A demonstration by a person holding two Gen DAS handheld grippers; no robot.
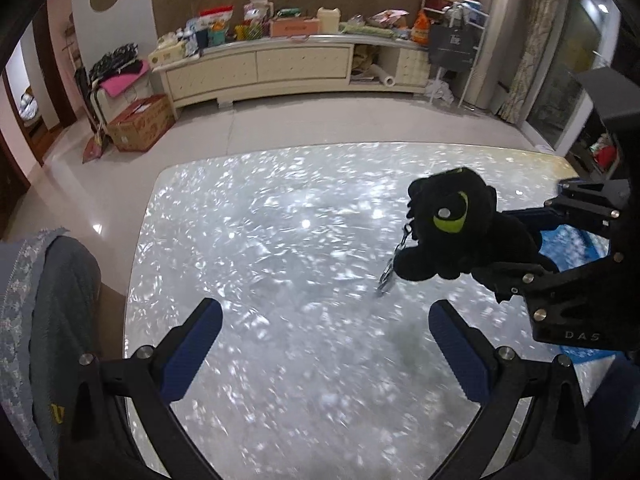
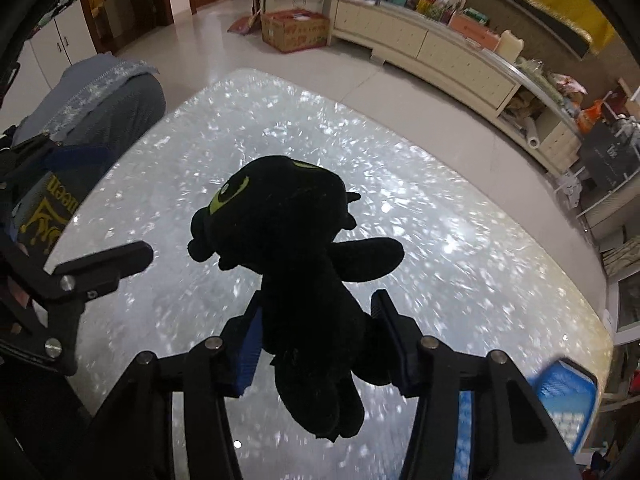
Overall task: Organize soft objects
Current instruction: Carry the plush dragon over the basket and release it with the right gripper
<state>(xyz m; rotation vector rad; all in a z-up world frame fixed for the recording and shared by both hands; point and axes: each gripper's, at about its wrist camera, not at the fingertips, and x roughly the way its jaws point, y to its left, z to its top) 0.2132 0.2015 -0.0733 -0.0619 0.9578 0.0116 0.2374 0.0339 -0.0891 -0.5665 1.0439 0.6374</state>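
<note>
A black plush dragon toy (image 2: 288,232) with green eyes hangs above the glittering table (image 2: 460,248), and my right gripper (image 2: 318,308) is shut on its body, blue pads pressing both sides. In the left wrist view the same toy (image 1: 452,216) sits at the right, held by the right gripper (image 1: 494,246), with a metal key chain (image 1: 394,260) dangling from it. My left gripper (image 1: 324,312) stands open over the table (image 1: 280,220) with nothing between its fingers. It also shows at the left edge of the right wrist view as the left gripper (image 2: 100,208).
A blue basket (image 2: 568,396) stands at the table's right edge. A grey-blue cushioned seat with a lace cover (image 1: 48,300) stands against the table's left side. Beyond the table are tiled floor, a cardboard box (image 1: 140,124) and a long cream cabinet (image 1: 280,68).
</note>
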